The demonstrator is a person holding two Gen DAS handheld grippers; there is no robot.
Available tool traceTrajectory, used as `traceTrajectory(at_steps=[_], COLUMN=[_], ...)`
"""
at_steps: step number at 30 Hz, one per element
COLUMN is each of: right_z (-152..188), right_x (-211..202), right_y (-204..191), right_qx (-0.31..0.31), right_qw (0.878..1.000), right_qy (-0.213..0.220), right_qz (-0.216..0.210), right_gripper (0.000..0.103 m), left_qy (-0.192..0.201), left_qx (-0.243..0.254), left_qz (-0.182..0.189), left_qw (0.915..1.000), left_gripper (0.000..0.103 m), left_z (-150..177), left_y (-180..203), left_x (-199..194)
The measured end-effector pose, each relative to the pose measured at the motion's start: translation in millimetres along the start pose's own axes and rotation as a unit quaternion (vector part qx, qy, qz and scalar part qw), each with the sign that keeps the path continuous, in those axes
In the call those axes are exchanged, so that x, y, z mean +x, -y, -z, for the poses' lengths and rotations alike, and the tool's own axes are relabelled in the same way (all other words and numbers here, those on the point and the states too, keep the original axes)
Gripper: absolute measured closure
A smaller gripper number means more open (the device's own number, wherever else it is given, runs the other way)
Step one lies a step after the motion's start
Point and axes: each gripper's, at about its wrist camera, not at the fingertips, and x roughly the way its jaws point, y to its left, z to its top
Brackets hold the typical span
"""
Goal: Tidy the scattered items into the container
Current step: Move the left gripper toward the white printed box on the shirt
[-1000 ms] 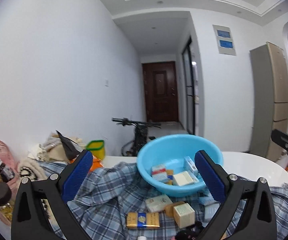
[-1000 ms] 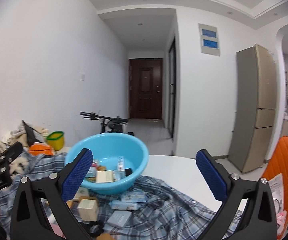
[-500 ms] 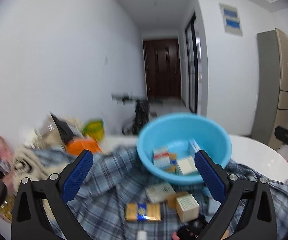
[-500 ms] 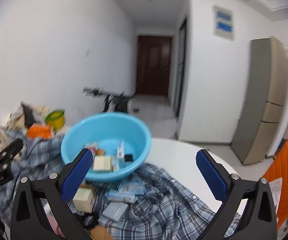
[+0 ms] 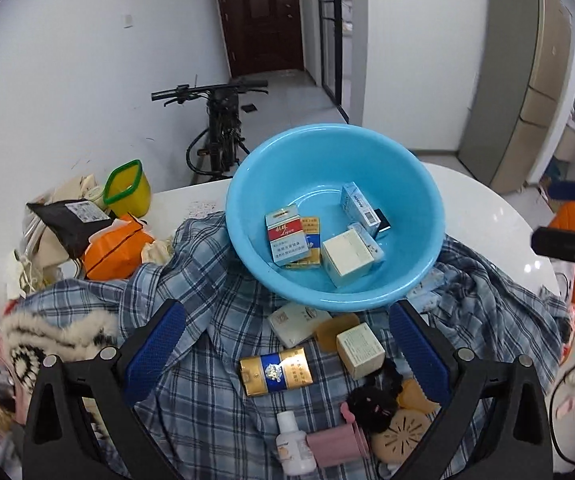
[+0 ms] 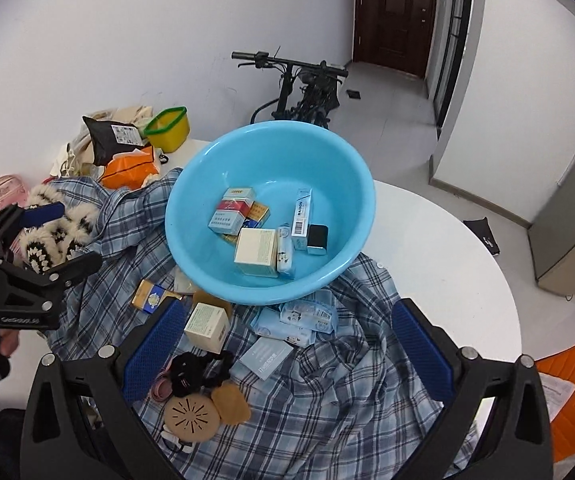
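Note:
A blue plastic basin (image 5: 415,184) (image 6: 351,184) holds several small boxes on a plaid shirt (image 5: 215,304) (image 6: 327,392). In front of it lie a gold and blue pack (image 5: 275,371) (image 6: 149,297), a cream box (image 5: 360,350) (image 6: 206,326), a white flat box (image 5: 296,323), a white bottle (image 5: 293,442), a pink item (image 5: 337,442), a black hair tie (image 5: 373,400) (image 6: 195,368), a tan round disc (image 5: 401,436) (image 6: 191,418) and pale blue packets (image 6: 299,320). My left gripper (image 5: 287,356) is open above the loose items. My right gripper (image 6: 287,354) is open above the packets.
The round white table (image 6: 447,264) carries a yellow tub (image 5: 127,190), an orange pack (image 5: 117,250), a black pouch (image 5: 71,220) and a woolly item (image 5: 51,340) at the left. A bicycle (image 5: 219,128) stands behind. An orange chair (image 6: 567,408) is at the right.
Both grippers have tilted down and moved closer over the table, so the basin and the loose items now fill the views. Both stay open.

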Motion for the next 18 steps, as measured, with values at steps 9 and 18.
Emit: traceTrajectory(at_steps=[9, 18], right_z=[-10.2, -0.4], right_x=[8.6, 26.3], right_y=[-12.0, -20.2], right_qx=[-0.032, -0.04], right_qw=[0.999, 0.998], right_qy=[-0.035, -0.055], right_qz=[-0.004, -0.016], right_gripper=[0.0, 0.0], left_qy=[-0.052, -0.051], left_qx=[-0.014, -0.007], left_qz=[0.04, 0.041], left_qw=[0.9977, 0.9978], left_gripper=[0.0, 0.0], left_z=[-3.7, 7.2], left_y=[-6.4, -2.9], left_x=[5.7, 20.3])
